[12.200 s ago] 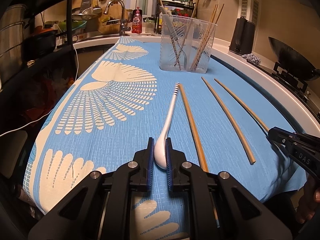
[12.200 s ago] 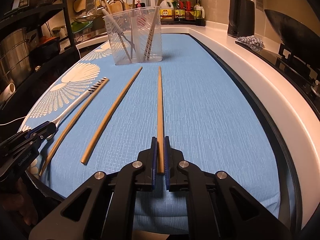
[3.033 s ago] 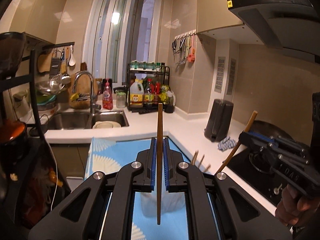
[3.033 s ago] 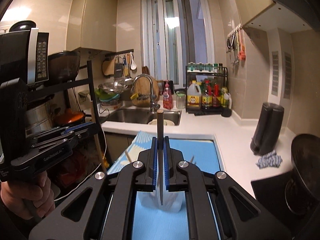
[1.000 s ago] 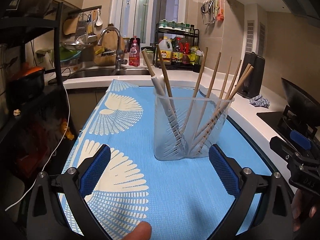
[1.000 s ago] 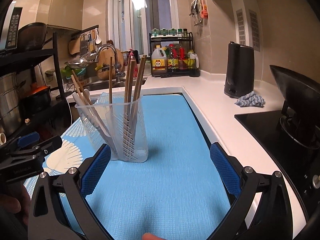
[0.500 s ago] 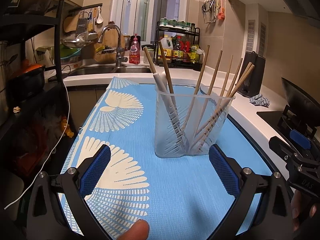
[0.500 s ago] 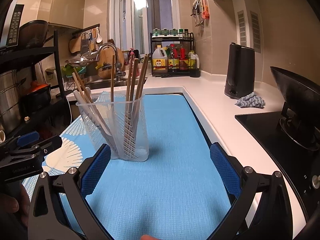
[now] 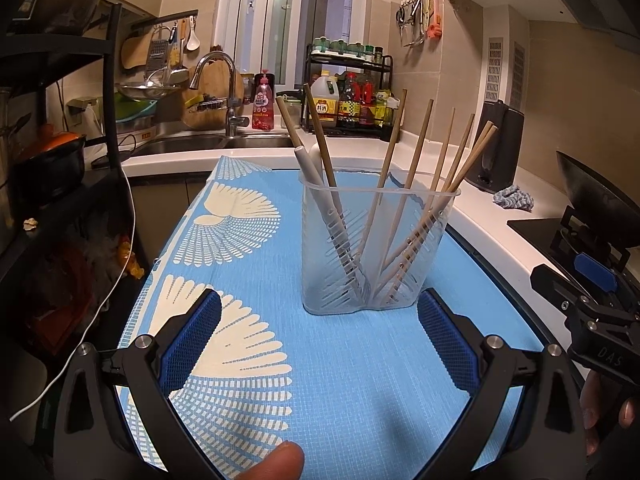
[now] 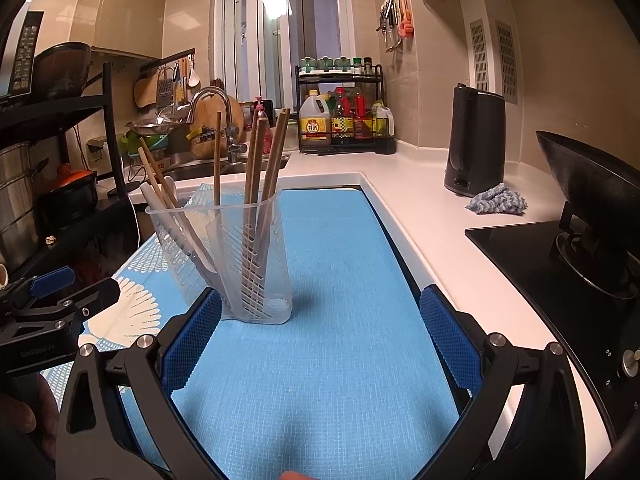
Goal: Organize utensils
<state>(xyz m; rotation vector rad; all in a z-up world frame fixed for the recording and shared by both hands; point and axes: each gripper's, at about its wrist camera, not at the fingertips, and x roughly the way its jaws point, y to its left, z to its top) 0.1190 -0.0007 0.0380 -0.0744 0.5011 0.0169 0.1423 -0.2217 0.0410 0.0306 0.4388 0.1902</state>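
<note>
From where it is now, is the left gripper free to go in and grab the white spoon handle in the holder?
Probably yes. The left gripper is open and empty, with only bare mat before the holder. The white spoon handle sticks up above the rim, though a chopstick crowds beside it.

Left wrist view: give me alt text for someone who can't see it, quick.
A clear plastic utensil holder stands upright on a blue patterned mat, holding wooden chopsticks and a white spoon handle. The left gripper is open and empty in front of it, and the right gripper shows at the right edge. Sink and bottles sit behind.
</note>
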